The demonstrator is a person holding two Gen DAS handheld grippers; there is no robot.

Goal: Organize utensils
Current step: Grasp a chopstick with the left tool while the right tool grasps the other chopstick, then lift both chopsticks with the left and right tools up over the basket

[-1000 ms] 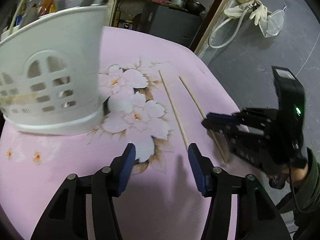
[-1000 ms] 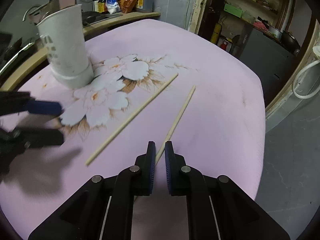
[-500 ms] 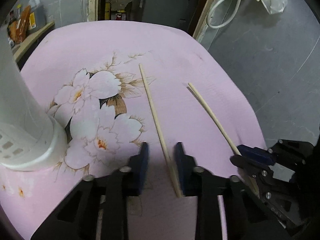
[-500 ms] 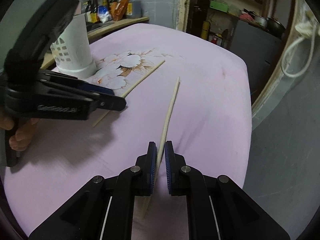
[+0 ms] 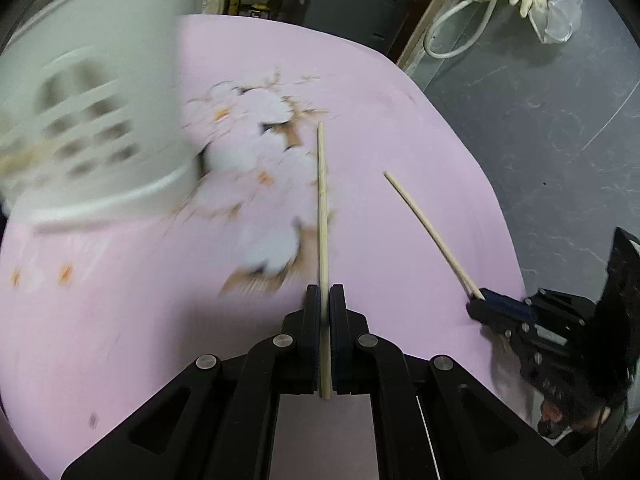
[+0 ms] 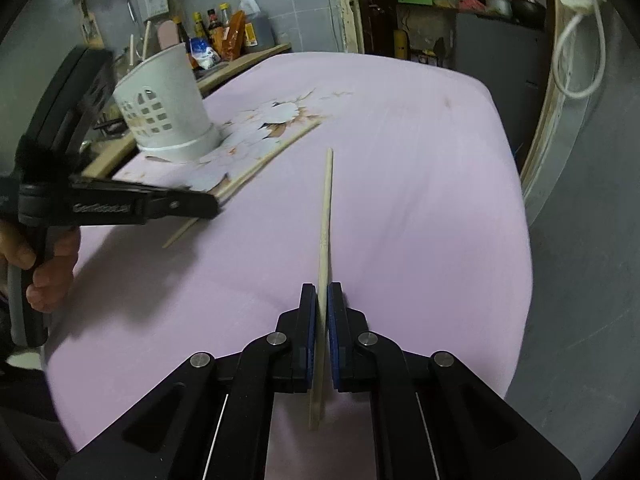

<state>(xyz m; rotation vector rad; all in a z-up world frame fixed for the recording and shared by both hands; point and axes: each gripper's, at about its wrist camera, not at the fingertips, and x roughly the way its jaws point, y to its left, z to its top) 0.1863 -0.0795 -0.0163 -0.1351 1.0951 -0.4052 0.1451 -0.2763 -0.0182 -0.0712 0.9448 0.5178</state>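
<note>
Over pink cloth (image 5: pixel 400 120), left tongs (image 5: pixel 325 296) have just closed on one chopstick (image 5: pixel 322 200); right tongs (image 6: pixel 319 296) grip another (image 6: pixel 326 208).

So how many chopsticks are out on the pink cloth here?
2. One chopstick is clamped in the left gripper; the other chopstick is clamped in the right gripper. The white holder may hide more.

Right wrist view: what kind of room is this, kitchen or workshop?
Most likely a lived-in home kitchen or utility room. Sauce and oil bottles line a wooden ledge behind the white utensil holder, pots sit on cluttered shelves in the back room, and the work surface is a table with a pink floral cloth.
</note>
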